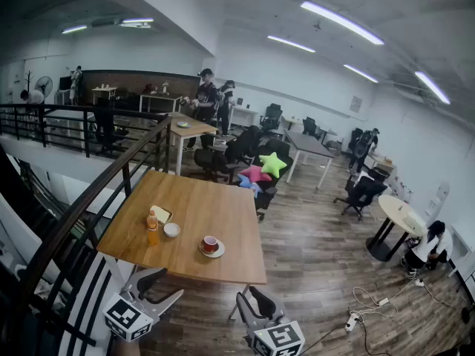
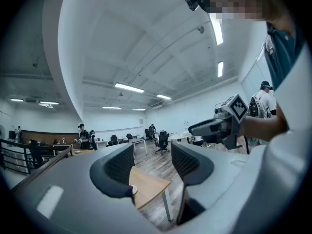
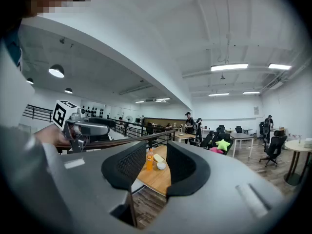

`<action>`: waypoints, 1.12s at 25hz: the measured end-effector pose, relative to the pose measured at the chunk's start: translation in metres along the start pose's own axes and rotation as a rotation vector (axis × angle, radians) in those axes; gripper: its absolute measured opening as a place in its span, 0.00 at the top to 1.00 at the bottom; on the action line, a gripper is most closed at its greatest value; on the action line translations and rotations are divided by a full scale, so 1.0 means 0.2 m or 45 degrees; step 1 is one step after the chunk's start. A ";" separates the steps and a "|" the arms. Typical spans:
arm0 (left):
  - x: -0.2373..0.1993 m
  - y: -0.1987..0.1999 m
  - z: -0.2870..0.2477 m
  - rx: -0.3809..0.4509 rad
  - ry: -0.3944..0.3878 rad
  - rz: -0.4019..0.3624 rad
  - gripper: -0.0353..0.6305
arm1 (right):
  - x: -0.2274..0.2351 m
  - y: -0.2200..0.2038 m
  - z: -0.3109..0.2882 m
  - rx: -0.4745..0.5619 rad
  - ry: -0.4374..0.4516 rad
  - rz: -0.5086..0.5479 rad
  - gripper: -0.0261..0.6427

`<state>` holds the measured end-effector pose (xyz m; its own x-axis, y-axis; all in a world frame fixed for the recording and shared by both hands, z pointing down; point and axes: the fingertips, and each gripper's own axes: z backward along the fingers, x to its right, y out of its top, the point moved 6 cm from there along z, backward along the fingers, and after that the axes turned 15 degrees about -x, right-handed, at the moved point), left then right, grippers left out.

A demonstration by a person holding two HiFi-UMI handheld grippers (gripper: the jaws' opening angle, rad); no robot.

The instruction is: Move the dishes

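On a square wooden table (image 1: 223,206) stand a red cup on a white saucer (image 1: 211,246), a small white bowl (image 1: 171,230), a yellow flat dish (image 1: 160,213) and an orange bottle (image 1: 152,228). Both grippers hang short of the table's near edge, held level. My left gripper (image 1: 167,284) (image 2: 151,167) is open with nothing between its jaws. My right gripper (image 1: 249,294) (image 3: 156,167) is open and empty too. Between its jaws, far off, I see the bottle (image 3: 149,159) and the bowl (image 3: 161,165). The left gripper view catches only the table's corner (image 2: 148,186).
A dark railing (image 1: 89,199) runs along the table's left side above a drop. Office chairs with a green star cushion (image 1: 272,164) stand behind the table. Further off are more tables, standing people and a round table (image 1: 401,215). A power strip and cables (image 1: 364,310) lie on the floor.
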<state>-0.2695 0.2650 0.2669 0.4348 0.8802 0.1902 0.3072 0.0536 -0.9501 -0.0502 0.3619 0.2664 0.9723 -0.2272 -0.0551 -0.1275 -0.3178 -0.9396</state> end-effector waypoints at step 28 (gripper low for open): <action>-0.15 -0.11 0.03 0.041 -0.120 0.001 0.60 | -0.18 0.01 -0.10 0.008 -0.051 -0.094 0.79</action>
<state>-0.2944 0.2395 0.2802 0.3531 0.9206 0.1667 0.2788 0.0666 -0.9580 -0.0897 0.3520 0.2730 0.9860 -0.1667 0.0011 -0.0541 -0.3264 -0.9437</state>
